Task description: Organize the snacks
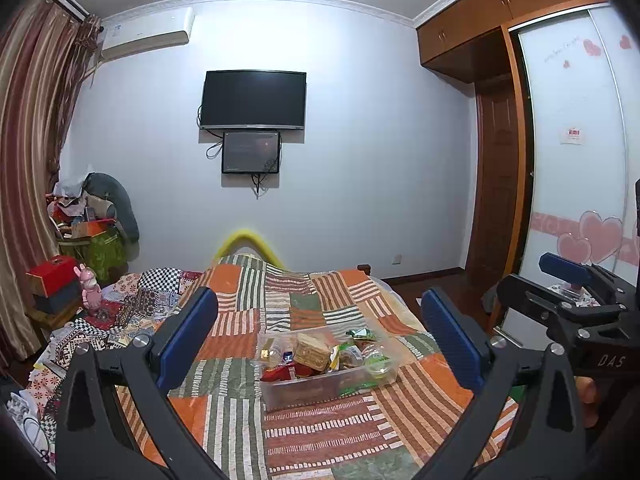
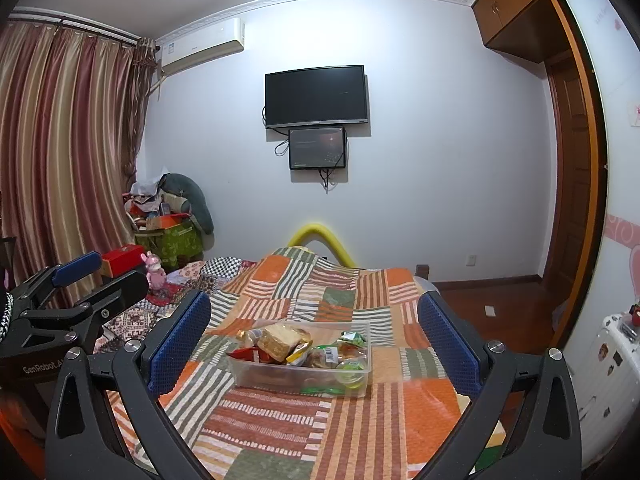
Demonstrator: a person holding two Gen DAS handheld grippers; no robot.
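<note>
Snacks [image 1: 320, 354] fill a clear plastic bin [image 1: 304, 390] that sits on the patchwork bedspread [image 1: 320, 432], at about six o'clock in both wrist views. A wrapped brown cake slice [image 2: 280, 342] stands tallest in the pile, with green packets [image 2: 352, 338] toward three o'clock of it. The left gripper [image 1: 320, 336] hangs above the bed with its jaws spread wide, empty, framing the bin. The right gripper [image 2: 314, 336] does likewise, jaws wide and empty. At twelve o'clock a dark television [image 1: 253, 100] hangs on the wall; striped curtains [image 2: 60, 152] are at nine o'clock.
</note>
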